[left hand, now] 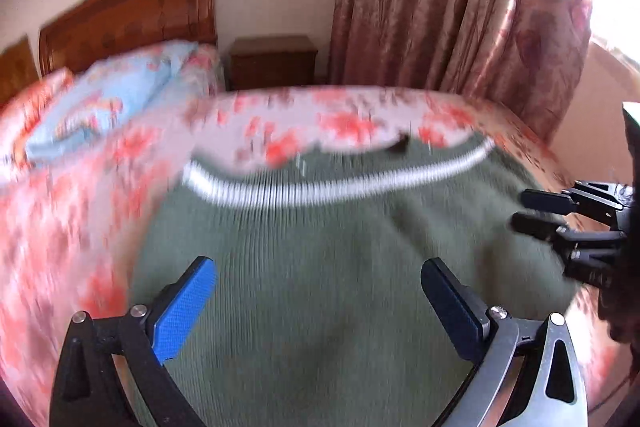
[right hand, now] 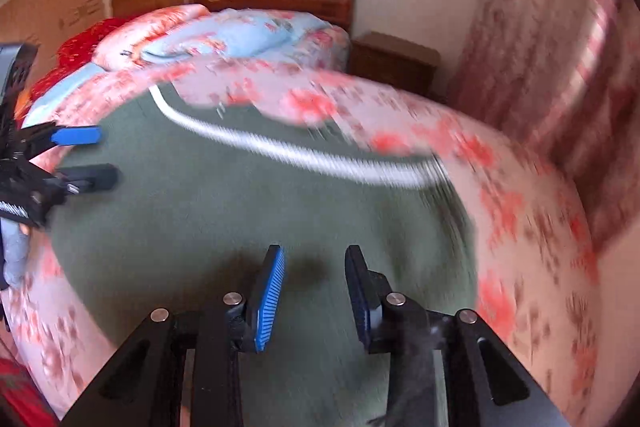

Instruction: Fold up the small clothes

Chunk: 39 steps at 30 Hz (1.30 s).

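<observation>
A green knitted garment (left hand: pixel 320 267) with a white ribbed band (left hand: pixel 320 193) lies spread flat on the flowered bed; it also shows in the right wrist view (right hand: pixel 240 211), with its band (right hand: pixel 304 157) at the far edge. My left gripper (left hand: pixel 320 279) is wide open just above the garment's near part, holding nothing. My right gripper (right hand: pixel 316 267) is open with a narrower gap, above the garment's near right part, holding nothing. Each gripper shows in the other's view: the right one (left hand: pixel 524 211) at the garment's right edge, the left one (right hand: pixel 100 155) at its left edge. Both views are motion-blurred.
The bed has a pink and red flowered cover (left hand: pixel 72 207) and light blue bedding (left hand: pixel 108 99) near the wooden headboard (left hand: pixel 132 15). A wooden nightstand (left hand: pixel 274 61) stands beside the bed. Flowered curtains (left hand: pixel 452 7) hang at the right.
</observation>
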Tool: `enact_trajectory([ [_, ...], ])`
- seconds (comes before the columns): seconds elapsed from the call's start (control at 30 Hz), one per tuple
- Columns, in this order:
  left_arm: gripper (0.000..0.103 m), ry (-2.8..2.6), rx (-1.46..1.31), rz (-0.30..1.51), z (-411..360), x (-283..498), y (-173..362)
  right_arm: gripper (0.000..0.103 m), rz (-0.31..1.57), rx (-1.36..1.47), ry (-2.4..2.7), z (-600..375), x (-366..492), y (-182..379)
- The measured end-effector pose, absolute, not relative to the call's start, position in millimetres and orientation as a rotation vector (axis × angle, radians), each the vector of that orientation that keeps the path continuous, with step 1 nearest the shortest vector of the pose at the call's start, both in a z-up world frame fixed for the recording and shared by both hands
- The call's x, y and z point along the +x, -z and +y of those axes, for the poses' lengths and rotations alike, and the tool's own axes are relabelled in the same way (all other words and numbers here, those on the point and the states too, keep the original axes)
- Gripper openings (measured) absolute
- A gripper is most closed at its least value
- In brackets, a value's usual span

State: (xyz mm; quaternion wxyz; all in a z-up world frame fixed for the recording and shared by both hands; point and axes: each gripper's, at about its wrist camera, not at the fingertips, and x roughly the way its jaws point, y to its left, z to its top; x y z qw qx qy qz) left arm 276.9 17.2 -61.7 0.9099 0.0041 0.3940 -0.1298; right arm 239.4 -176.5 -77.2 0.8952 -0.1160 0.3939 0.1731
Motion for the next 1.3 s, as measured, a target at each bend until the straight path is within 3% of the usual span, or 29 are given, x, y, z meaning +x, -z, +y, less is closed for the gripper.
enact_trajectory([
  [0.27,0.103,0.136,0.025,0.986,21.9,368.5,98.2,0.034,0.924,-0.342,-0.398,-129.0,327.1,103.8],
  [0.4,0.103,0.17,-0.065,1.003,36.0,371.5,102.0,0.031,0.912,-0.165,-0.292,-183.4,337.2,106.1],
  [0.5,0.103,0.167,-0.032,1.021,29.8,375.0,105.6,0.017,0.906,0.056,-0.286,-225.2,341.8,107.4],
  [0.9,0.103,0.175,-0.061,1.01,34.4,374.4,104.0,0.02,0.905,0.165,-0.347,-238.5,348.8,107.9],
  [1.1,0.103,0.176,-0.108,0.833,32.8,308.1,73.3,0.025,0.819,0.022,-0.326,-194.1,292.2,78.9],
  [1.23,0.103,0.164,-0.016,0.929,10.8,293.8,99.5,0.026,0.867,-0.176,-0.411,-138.9,254.6,98.2],
  [1.3,0.103,0.166,-0.022,0.909,12.7,290.4,101.8,0.026,0.79,-0.282,-0.387,-128.3,238.3,102.3],
])
